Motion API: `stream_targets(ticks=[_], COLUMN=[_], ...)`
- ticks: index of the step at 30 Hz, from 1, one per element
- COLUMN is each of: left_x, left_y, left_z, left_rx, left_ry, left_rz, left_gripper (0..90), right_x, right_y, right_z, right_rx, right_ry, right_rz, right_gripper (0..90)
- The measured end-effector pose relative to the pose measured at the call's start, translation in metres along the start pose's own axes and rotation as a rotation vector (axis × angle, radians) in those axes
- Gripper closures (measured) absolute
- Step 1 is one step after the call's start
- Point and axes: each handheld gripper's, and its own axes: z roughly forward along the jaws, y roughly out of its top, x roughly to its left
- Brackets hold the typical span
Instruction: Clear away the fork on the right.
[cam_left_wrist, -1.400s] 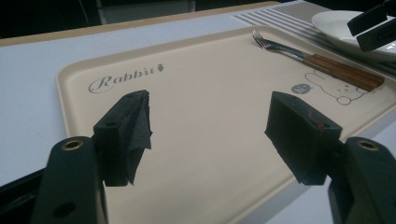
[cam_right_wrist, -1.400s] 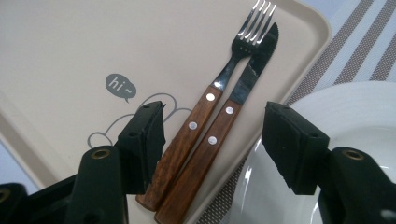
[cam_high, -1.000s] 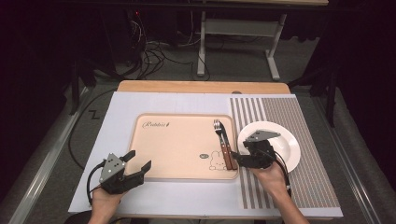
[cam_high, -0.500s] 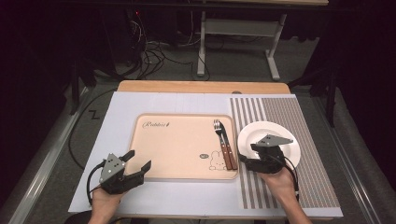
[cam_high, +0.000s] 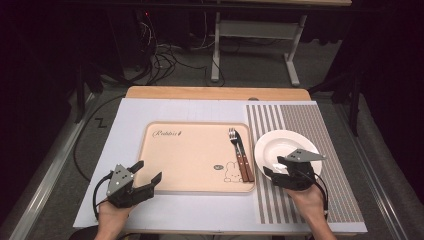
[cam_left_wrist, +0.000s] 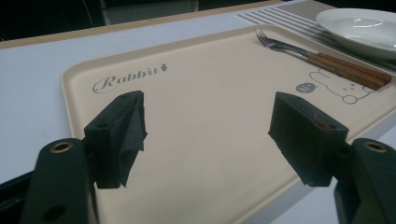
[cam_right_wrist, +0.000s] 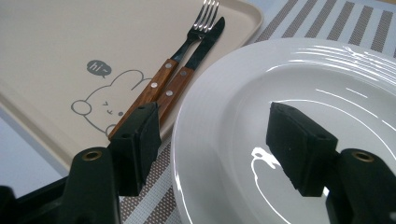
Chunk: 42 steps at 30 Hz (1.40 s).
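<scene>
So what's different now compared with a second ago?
The right tongs have slid away from the fork and knife toward the white plate; they now hang open over its near rim, one jaw on each side of the edge, gripping nothing. The left tongs stayed open at the tray's near left corner. Cutlery, plate and tray lie as before.

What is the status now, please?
Right hand-held gripper open, astride near rim of white plate. Left hand-held gripper open, empty, at tray. Fork and knife beside plate.
</scene>
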Motion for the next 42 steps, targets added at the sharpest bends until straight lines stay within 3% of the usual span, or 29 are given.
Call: stream_targets(ticks=[21,32,37,42], left_x=[0.001,0.002,0.001,0.000], left_y=[0.000,-0.001,-0.002,-0.002], left_z=[-0.002,-0.002,-0.001,-0.001], left_rx=[-0.001,-0.003,0.000,0.002], left_ry=[0.002,-0.008,-0.019,-0.026], left_rz=[-0.008,-0.014,0.003,0.019], left_gripper=[26.4,26.0,24.1,23.9], right_x=[-0.004,-0.012,-0.016,-0.021], right_y=[-0.029,-0.048,-0.057,-0.060], right_z=[-0.022,-0.041,-0.047,-0.045], right_rx=[-0.077,-0.159,-0.198,-0.199], right_ry=[-0.011,-0.010,-0.015,-0.025], right_rz=[0.017,0.028,0.032,0.061], right_gripper=[33.1,30.9,30.5,31.9])
